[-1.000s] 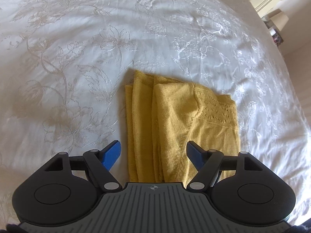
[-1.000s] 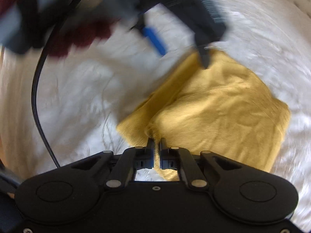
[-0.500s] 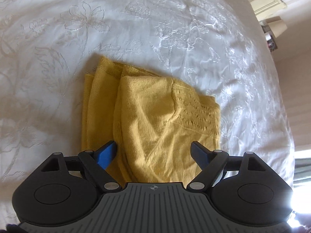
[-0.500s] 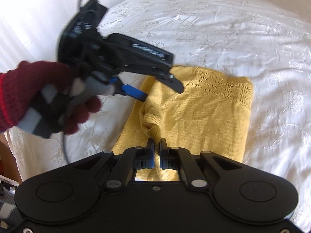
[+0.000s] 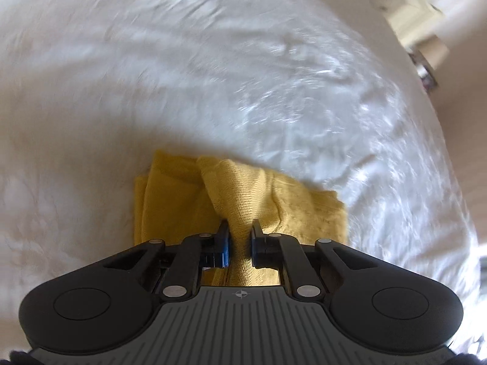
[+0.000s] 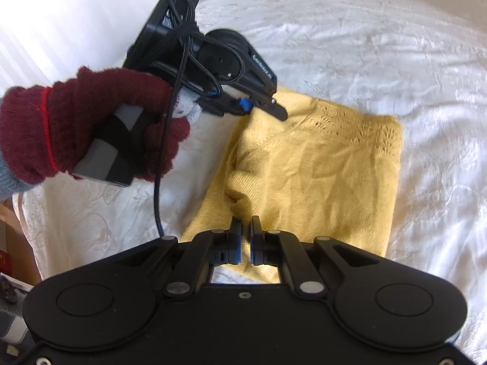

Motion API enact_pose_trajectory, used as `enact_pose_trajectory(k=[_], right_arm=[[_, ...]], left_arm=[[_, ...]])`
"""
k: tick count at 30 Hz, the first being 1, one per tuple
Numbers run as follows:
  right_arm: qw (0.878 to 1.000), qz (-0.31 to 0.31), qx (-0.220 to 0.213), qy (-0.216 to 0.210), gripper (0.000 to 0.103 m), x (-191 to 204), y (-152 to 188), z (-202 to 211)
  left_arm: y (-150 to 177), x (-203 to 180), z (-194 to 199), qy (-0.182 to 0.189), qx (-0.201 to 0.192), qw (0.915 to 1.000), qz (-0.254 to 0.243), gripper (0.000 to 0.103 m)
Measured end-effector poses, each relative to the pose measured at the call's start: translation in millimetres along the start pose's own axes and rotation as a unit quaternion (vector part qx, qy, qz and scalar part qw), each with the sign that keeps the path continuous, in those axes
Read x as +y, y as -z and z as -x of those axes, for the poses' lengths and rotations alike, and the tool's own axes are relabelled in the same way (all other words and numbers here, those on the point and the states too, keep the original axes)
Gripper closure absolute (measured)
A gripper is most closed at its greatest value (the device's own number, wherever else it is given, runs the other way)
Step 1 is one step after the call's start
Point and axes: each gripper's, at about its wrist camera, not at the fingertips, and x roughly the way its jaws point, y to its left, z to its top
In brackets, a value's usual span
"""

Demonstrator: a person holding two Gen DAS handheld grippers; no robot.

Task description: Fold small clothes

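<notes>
1. The yellow knitted garment (image 6: pixel 319 176) is laid part-folded on the white embroidered bedspread (image 6: pixel 380 45), with a band of openwork pattern along its far edge in the right wrist view.
2. A raised ridge of the garment (image 5: pixel 240 210) is seen pinched between the jaws of the left gripper (image 5: pixel 240 237); the jaws have just been closing, and the cloth is now pressed by both pads.
3. In the right wrist view the left gripper (image 6: pixel 261 106) is seen at the garment's far left corner, held by a hand in a dark red woolly glove (image 6: pixel 91 121), with a black cable (image 6: pixel 158 188) hanging from it.
4. The right gripper (image 6: pixel 246 234) is clenched at the near edge of the garment, where a small bunched fold is lifted just ahead of the fingertips; whether cloth is actually gripped between the pads cannot be told.
5. The left wrist view is blurred, so the bedspread pattern (image 5: pixel 274 91) cannot be made out there.
</notes>
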Motion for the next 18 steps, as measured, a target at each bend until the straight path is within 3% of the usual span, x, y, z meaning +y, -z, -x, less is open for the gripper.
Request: enact_pose_trajectory(k=[3,6,8,10,12,14,15,16,17,18], right_arm=[[1.0,0.014,0.009,-0.02,0.093,12,0,-9],[0.999,0.024,0.028,-0.035,0.093,21,2,-36],[0.997,0.032,0.054,-0.04,0.092,25,4,-59],[0.995,0.04,0.083,-0.038,0.084,29,8,-80],[0.992,0.05,0.104,-0.042,0.081,31,11,-86],[0.992,0.054,0.097,-0.056,0.075,29,13,-76],[0.992,0.05,0.093,-0.065,0.065,26,14,-69],[0.993,0.045,0.088,-0.069,0.054,23,15,-62],[0.994,0.039,0.08,-0.07,0.049,17,15,-53],[0.995,0.032,0.071,-0.07,0.044,10,15,-45]], left_arm=[[0,-9,20,-0.002,-0.018,0.9983,-0.056,0.091],[0,3,15,-0.032,-0.014,0.997,-0.069,0.091],[0,19,-4,-0.05,0.015,0.9968,-0.06,0.09],[3,38,-24,-0.058,0.049,0.9963,-0.04,0.085],[7,53,-29,-0.047,0.045,0.9977,-0.018,0.081],[8,63,-25,-0.024,0.034,0.9991,0.01,0.078],[9,66,-21,-0.018,0.025,0.9993,0.019,0.074],[11,67,-16,-0.024,0.016,0.9993,0.022,0.058],[13,68,-11,-0.036,0.007,0.9991,0.021,0.037],[15,70,-4,-0.039,-0.005,0.999,0.02,0.031]])
